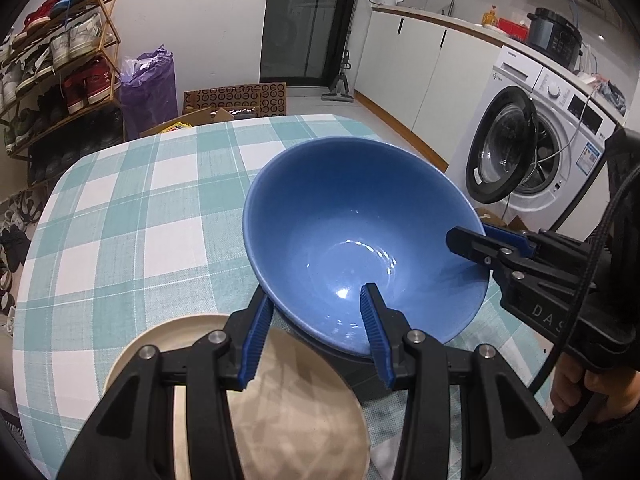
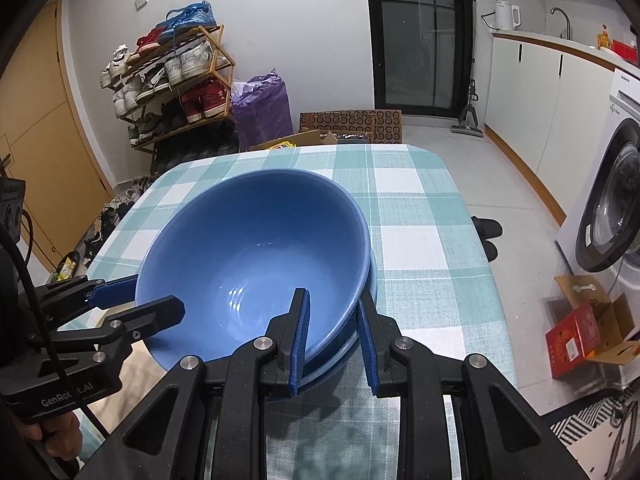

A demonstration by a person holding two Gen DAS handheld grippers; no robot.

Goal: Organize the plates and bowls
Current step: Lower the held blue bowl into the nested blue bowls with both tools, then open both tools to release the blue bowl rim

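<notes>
The blue bowl (image 1: 360, 236) is tilted over a second blue bowl (image 2: 340, 356) on the checked desk (image 1: 132, 216), its rim gripped from 2 sides. The left hand-held gripper (image 1: 316, 332) grasps the near rim, 1 finger inside and 1 outside. The right hand-held gripper (image 2: 332, 340) clamps the opposite rim in the same way. A beige plate (image 1: 304, 412) lies just beside the bowls, under the left gripper.

blue bowls: 2, stacked, top one (image 2: 256, 248) nested in lower one (image 2: 344, 354) on the table (image 2: 420, 248) | beige plates: 1 (image 1: 304, 400), just beside the bowls | grippers: 2, left (image 1: 316, 332), right (image 2: 334, 336), each at the top bowl's rim
</notes>
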